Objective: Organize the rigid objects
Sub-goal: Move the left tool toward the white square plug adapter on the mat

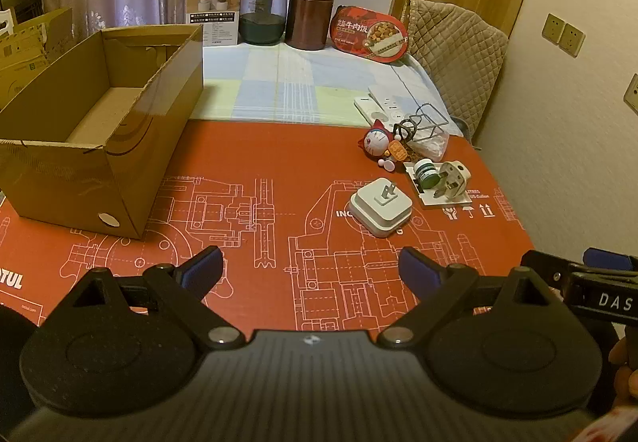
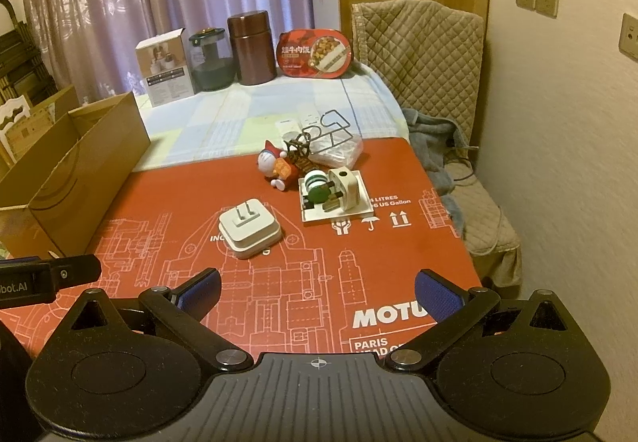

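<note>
Both the left gripper (image 1: 309, 268) and right gripper (image 2: 317, 292) are released, empty; charger (image 2: 249, 232) mid-frame, box (image 1: 99, 131) upper left.

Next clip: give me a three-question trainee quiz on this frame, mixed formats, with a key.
1. True or false: the cardboard box already holds the white plug adapter.
2. Multiple choice: which object lies closest to the right gripper?
A. the Doraemon figure
B. the white plug adapter
C. the brown canister
3. Fill in: both the left gripper and the right gripper have their fingers ____, holding nothing.

Key:
1. False; the adapter sits prongs up on the red mat, and the part of the box interior in view looks empty.
2. B.
3. Open.
</note>
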Tool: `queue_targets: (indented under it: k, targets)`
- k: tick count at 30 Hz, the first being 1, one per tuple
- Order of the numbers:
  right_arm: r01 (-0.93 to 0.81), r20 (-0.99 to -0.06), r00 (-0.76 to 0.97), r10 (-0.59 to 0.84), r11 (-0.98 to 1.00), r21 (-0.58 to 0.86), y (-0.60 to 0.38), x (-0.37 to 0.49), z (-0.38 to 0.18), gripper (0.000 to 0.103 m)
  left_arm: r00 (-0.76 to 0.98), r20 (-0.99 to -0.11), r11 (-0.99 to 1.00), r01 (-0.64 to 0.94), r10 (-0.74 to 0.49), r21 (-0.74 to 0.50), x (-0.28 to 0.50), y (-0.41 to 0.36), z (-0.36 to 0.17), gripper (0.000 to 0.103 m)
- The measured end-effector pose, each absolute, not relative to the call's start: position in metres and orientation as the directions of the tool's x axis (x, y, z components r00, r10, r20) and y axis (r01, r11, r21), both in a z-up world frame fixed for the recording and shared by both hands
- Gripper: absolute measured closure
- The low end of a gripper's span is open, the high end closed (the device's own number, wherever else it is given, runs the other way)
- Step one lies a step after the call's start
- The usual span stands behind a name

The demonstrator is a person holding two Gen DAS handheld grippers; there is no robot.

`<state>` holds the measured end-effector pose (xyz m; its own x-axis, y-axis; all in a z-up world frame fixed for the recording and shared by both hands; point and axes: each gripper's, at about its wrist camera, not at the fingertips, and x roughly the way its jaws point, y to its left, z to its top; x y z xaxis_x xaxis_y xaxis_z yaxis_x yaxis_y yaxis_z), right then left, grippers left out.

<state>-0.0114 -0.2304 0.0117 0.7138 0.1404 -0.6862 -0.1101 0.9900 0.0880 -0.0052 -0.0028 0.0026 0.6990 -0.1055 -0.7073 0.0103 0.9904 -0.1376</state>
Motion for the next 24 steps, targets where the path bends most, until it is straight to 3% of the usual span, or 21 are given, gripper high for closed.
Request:
queue_targets:
  k: [24]
  targets:
    - [-0.100,-0.688,0.713,0.136,0.991,0.092,-0.2358,-0.0062,0.0108,0.002,0.697,-0.708,0.990,0.021,-0.115,-0.139,-0.0013,-0.0068,0.0031,0.010]
